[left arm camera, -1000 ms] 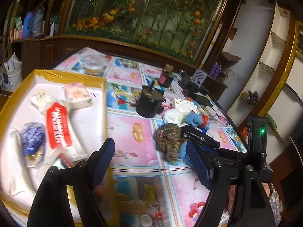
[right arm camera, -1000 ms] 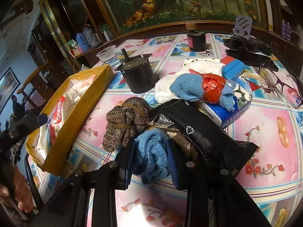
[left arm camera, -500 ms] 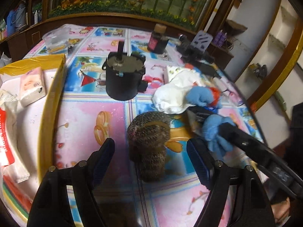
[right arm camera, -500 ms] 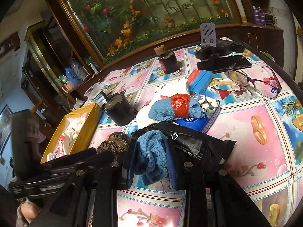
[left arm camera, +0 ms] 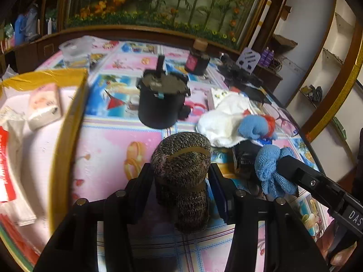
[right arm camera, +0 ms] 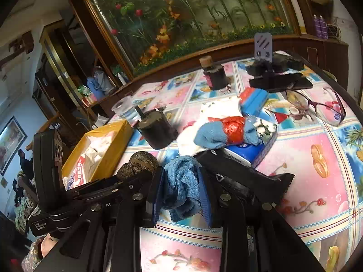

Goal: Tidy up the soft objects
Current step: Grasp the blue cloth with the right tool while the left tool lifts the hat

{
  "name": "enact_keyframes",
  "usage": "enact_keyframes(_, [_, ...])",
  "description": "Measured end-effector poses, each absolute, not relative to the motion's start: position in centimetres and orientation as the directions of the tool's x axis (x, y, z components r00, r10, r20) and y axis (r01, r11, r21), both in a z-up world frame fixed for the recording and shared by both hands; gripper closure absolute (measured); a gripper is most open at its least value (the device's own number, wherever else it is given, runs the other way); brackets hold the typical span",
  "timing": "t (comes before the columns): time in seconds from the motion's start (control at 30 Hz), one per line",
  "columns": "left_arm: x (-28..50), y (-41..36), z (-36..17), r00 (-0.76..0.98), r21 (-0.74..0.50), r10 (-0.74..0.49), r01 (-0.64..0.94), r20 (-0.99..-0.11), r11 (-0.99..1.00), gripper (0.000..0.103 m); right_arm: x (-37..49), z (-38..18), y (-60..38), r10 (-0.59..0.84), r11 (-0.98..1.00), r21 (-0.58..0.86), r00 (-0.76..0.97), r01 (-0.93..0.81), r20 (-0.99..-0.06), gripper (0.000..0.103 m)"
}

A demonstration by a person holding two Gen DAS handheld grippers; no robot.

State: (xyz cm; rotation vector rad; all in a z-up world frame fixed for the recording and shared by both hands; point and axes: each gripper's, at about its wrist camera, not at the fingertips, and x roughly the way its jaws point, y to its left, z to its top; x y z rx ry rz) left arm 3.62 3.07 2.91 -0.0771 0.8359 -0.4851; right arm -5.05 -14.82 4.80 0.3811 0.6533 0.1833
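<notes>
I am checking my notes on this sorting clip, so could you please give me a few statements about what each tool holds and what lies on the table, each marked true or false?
1. The left tool has the brown knitted bundle between its pads. True; its jaws have just been closing on it.
2. The right tool is empty. False: it is shut on a blue cloth.
3. The eyeglasses lie inside the yellow box. False: they lie on the tablecloth, at the far right.
4. A blue sock bundle with a red band rests on a tissue pack. True.
5. The black cylinder lies on its side. False: it stands upright.
</notes>
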Motion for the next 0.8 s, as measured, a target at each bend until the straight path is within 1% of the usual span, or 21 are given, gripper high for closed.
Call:
enact_keyframes(0.17, [2.5, 3.5, 4.5, 0.658, -0.185, -0.401, 0.375, -0.637, 0.909, 0.054, -5.3, 5.3, -14.3, 0.281, 0.920, 0.386, 0.798, -0.066, -0.533, 0.071])
enact_keyframes(0.4, [1.8, 3.1, 5.3, 0.704, -0.124, -0.372, 0.379, -0.605, 0.917, 0.054, -5.2, 5.2, -14.2, 0.275, 0.923, 0.380, 0.800, -0.065, -0.534, 0.071])
enact_keyframes(0.8, [0.8, 3.2, 6.0, 0.752, -0.075, -0.351, 0.375, -0.558, 0.924, 0.054, -5.1, 5.1, -14.3, 0.266, 0.924, 0.378, 0.805, -0.056, -0.530, 0.071])
